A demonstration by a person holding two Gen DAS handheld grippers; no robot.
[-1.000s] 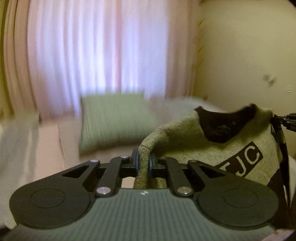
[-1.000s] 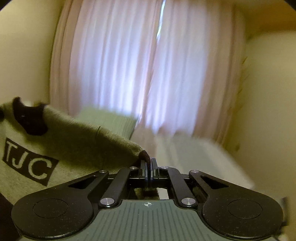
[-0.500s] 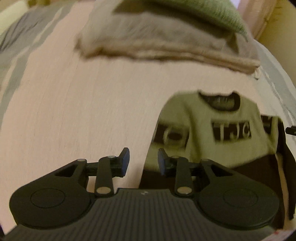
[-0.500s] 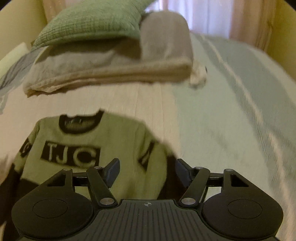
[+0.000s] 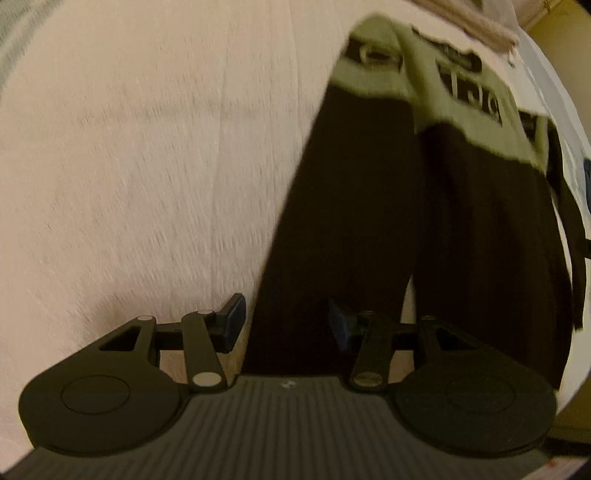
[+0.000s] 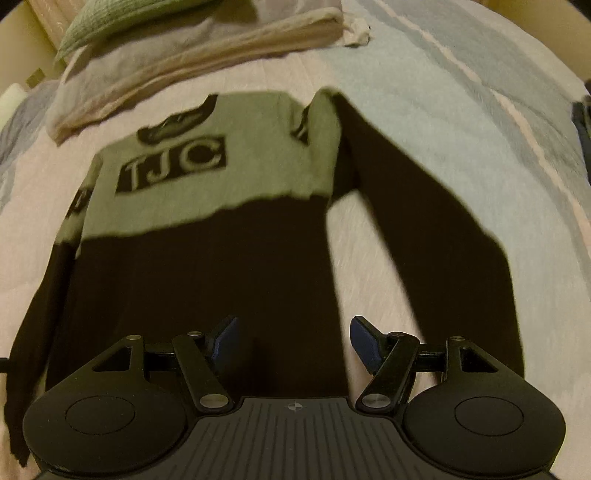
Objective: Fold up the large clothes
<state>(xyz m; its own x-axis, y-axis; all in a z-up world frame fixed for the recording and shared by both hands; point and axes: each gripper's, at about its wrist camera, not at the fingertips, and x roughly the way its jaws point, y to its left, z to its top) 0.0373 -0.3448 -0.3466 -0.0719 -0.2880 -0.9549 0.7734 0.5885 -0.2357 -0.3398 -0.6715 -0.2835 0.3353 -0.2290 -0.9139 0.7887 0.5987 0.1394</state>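
A long-sleeved sweater (image 6: 207,236) lies flat, face up, on the bed, olive on top with a black "TJC" patch and black below. Its right sleeve (image 6: 424,206) spreads out to the side. My right gripper (image 6: 293,338) hovers open over the black hem edge, with nothing between its fingers. In the left wrist view the same sweater (image 5: 480,192) stretches away, its left sleeve (image 5: 343,206) running down toward my left gripper (image 5: 286,321), which stands open over the sleeve's lower end. Neither gripper holds cloth.
The bed is covered by a pale pink sheet (image 5: 129,166) and a striped blue-grey blanket (image 6: 461,96). A folded beige blanket (image 6: 192,51) with a green cushion (image 6: 122,18) on it lies beyond the sweater's collar.
A second ago both grippers held the sweater's shoulders up in the air. They have let go, opened, and moved down toward the hem; the sweater now lies spread on the bed.
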